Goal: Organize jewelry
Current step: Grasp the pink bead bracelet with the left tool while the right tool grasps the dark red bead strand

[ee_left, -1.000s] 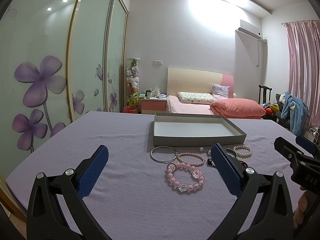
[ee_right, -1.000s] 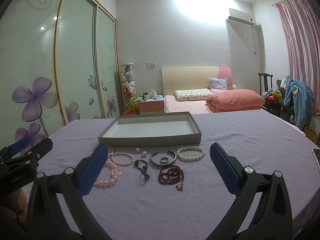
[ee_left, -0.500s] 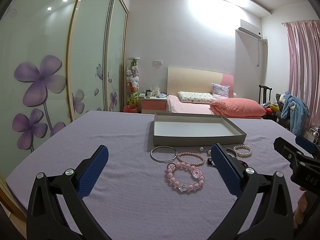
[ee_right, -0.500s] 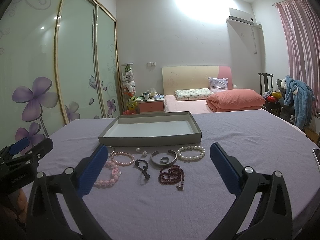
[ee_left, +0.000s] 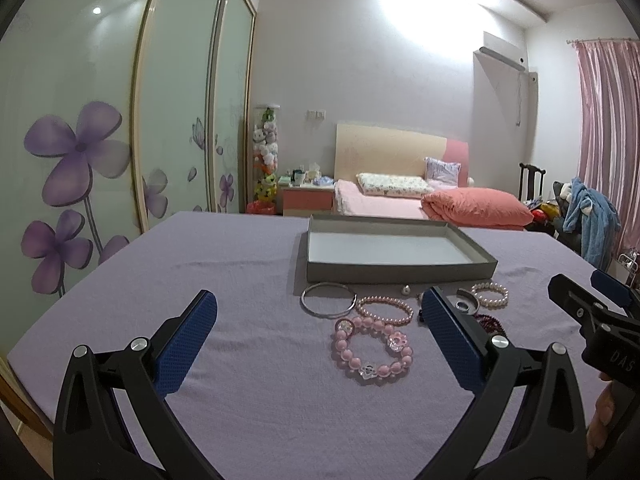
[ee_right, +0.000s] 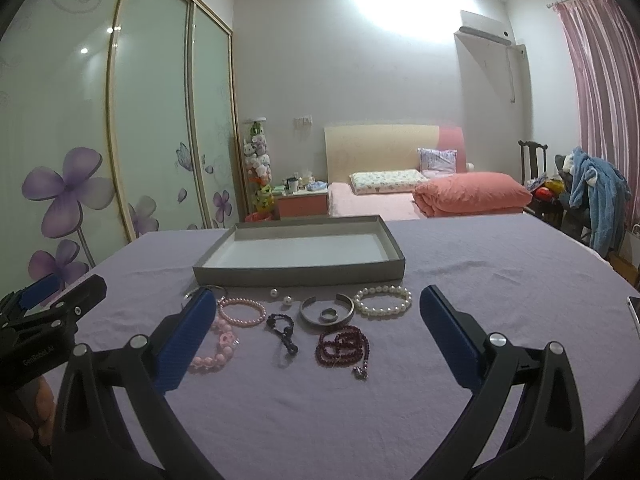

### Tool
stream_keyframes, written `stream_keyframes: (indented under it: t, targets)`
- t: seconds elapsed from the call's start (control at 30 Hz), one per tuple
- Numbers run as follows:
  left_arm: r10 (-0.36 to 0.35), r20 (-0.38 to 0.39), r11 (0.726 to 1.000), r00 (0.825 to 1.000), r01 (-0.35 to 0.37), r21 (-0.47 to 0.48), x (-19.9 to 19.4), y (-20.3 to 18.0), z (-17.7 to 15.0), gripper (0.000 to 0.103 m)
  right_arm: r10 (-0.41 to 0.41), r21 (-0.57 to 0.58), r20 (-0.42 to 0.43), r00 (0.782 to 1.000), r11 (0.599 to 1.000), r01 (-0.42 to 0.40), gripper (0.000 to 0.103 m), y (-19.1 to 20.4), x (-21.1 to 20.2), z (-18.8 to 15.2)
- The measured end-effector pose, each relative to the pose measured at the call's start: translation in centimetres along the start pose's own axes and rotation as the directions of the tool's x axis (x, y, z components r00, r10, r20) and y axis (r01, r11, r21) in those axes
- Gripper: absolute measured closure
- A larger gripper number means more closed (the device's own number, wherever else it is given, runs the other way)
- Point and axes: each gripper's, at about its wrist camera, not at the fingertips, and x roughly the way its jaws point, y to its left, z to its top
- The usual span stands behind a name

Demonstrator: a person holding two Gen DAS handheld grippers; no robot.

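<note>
A shallow grey tray (ee_left: 400, 272) (ee_right: 298, 273) with a white floor sits empty on the lilac tablecloth. In front of it lie a silver bangle (ee_left: 328, 303), a thin pink pearl bracelet (ee_left: 384, 310) (ee_right: 241, 312), a chunky pink bead bracelet (ee_left: 372, 350) (ee_right: 212, 356), a white pearl bracelet (ee_right: 383, 300) (ee_left: 490, 294), a silver cuff with a ring inside (ee_right: 327, 309), a dark bead loop (ee_right: 282, 330), a dark red bead strand (ee_right: 343, 347) and two loose pearls (ee_right: 280, 296). My left gripper (ee_left: 318, 320) and right gripper (ee_right: 314, 316) are open, empty, short of the jewelry.
The lilac-covered table (ee_left: 240, 264) has its left edge near a sliding wardrobe with purple flowers (ee_left: 72, 168). Behind the table stand a bed with a pink duvet (ee_right: 472, 194), a nightstand (ee_right: 302, 202) and a chair with blue clothing (ee_right: 592, 196).
</note>
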Motion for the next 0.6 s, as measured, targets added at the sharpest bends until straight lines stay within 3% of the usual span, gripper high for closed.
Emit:
stream_keyframes:
  t: [0.1,0.23,0.3,0.37,0.43,0.6]
  targets:
    - [-0.006,-0.051,1.000,0.999,0.005,-0.004,1.3,0.2,-0.2,0.002,-0.018,0.007,-0.074,0.997,1.000,0.019,0.004,-0.8,1.9,-0.3]
    - [-0.023,-0.134,1.000,0.991,0.022,-0.006,3.1,0.3,-0.6,0.002,-0.018,0.043,-0.210,0.978,0.999,0.028,0.004,-2.4,5.0,-0.7]
    - [-0.033,-0.185,0.999,0.982,0.033,-0.006,4.2,0.5,-0.7,0.002,-0.003,0.061,-0.281,0.960,0.998,0.021,0.007,-3.0,6.6,-1.3]
    - [-0.042,-0.233,0.999,0.972,0.042,-0.003,5.4,0.4,-0.9,0.002,0.015,0.062,-0.367,0.930,0.998,0.008,0.020,-3.2,8.4,-1.9]
    - [-0.048,-0.275,0.999,0.960,0.050,0.002,6.4,0.4,-1.2,0.002,0.032,0.064,-0.434,0.900,0.998,-0.004,0.022,-3.3,9.9,-2.7]
    - [-0.067,-0.347,0.998,0.935,0.069,-0.008,8.3,0.6,-1.6,0.002,0.018,0.022,-0.528,0.849,1.000,-0.008,0.028,-2.7,12.4,-3.3]
